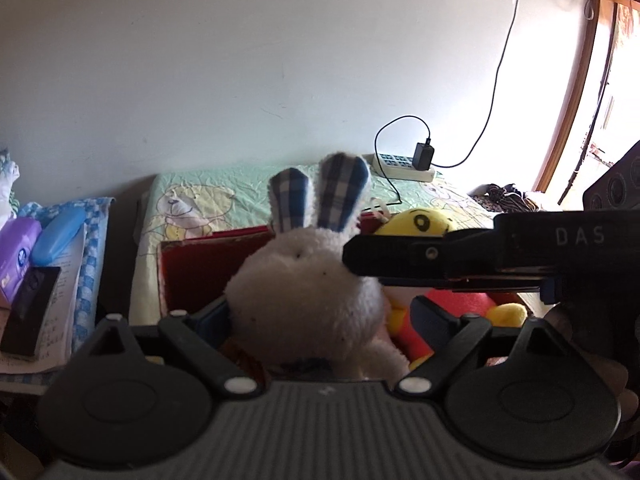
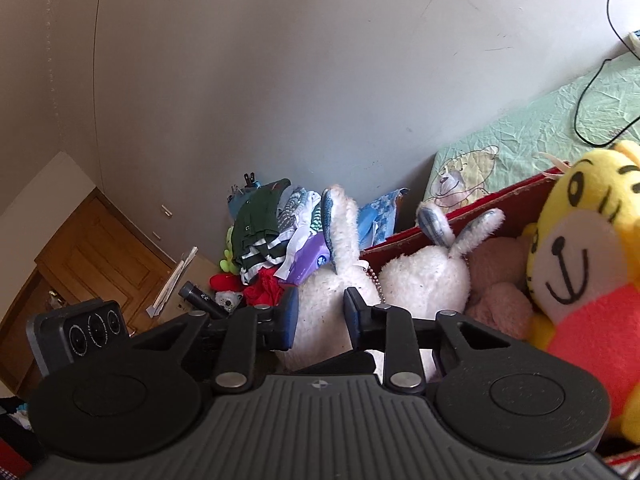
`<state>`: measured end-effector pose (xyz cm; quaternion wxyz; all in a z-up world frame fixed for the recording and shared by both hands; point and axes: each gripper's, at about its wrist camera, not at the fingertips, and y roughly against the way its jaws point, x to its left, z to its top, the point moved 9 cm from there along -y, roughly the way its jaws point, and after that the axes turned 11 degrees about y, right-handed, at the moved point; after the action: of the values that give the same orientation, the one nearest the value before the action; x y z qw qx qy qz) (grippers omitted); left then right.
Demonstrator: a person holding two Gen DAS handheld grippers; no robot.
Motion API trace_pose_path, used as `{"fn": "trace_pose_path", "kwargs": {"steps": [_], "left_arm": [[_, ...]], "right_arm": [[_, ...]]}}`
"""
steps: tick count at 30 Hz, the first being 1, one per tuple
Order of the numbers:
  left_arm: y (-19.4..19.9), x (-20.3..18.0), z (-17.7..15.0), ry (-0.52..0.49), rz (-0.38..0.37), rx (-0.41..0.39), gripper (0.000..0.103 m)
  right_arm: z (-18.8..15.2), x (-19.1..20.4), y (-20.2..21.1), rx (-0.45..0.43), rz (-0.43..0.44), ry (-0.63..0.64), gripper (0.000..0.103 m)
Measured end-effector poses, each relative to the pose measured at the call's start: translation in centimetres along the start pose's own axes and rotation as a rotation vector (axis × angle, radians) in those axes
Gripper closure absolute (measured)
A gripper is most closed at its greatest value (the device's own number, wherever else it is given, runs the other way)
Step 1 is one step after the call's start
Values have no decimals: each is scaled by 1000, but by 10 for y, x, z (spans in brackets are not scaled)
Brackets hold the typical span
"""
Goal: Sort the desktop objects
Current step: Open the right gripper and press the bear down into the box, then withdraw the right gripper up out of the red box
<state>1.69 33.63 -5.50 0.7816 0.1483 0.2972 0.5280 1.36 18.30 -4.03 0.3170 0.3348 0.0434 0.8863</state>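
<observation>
The left gripper (image 1: 320, 316) is spread wide around a white rabbit (image 1: 304, 304), its fingers flanking the plush body; whether the pads actually press it I cannot tell. The rabbit stands upright, plaid ears at 12 o'clock, in front of a red box (image 1: 200, 264). A yellow tiger (image 1: 424, 222) lies in the box at 2 o'clock from the rabbit. The right gripper (image 1: 440, 258) reaches in from 3 o'clock, its tip against the rabbit's head. In the right wrist view, the right gripper (image 2: 320, 312) is narrowed on the rabbit (image 2: 320, 312), both pads touching its fur. A second white rabbit (image 2: 424, 280) lies in the box (image 2: 404, 238) at 2 o'clock, a pink plush (image 2: 500, 280) beside it, the tiger (image 2: 580, 248) at 3 o'clock. A clothes pile (image 2: 272, 232) sits at 11 o'clock by the wall.
</observation>
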Motion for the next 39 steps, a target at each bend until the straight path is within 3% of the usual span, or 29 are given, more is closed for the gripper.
{"fn": "trace_pose_path", "kwargs": {"steps": [5, 12, 15, 19, 22, 24, 30, 36, 39], "left_arm": [[-9, -21, -2, -20, -39, 5, 9], [-36, -42, -15, -96, -35, 22, 4], [-44, -46, -23, -138, -9, 20, 3], [-38, -43, -27, -127, -40, 35, 3], [-42, -41, -34, -152, -29, 55, 4], [-44, -42, -37, -182, -9, 66, 4], [-23, -35, -35, -132, -55, 88, 5], [-3, -39, -45, -93, -158, 156, 5], [-12, -38, -53, -73, -148, 182, 5]], "right_arm": [[-5, -21, 20, -27, -42, -74, 75], [-9, -38, 28, -63, -112, -106, 73], [-12, -44, 28, -58, -139, -102, 73], [-15, -42, 28, -47, -146, -54, 74], [-23, -48, 23, -15, -229, 41, 75], [-25, -54, 23, -19, -230, 21, 75], [-17, -59, 28, -38, -239, 19, 75], [-13, -56, 33, -68, -239, 12, 74], [-12, -53, 33, -74, -224, 15, 75]]}}
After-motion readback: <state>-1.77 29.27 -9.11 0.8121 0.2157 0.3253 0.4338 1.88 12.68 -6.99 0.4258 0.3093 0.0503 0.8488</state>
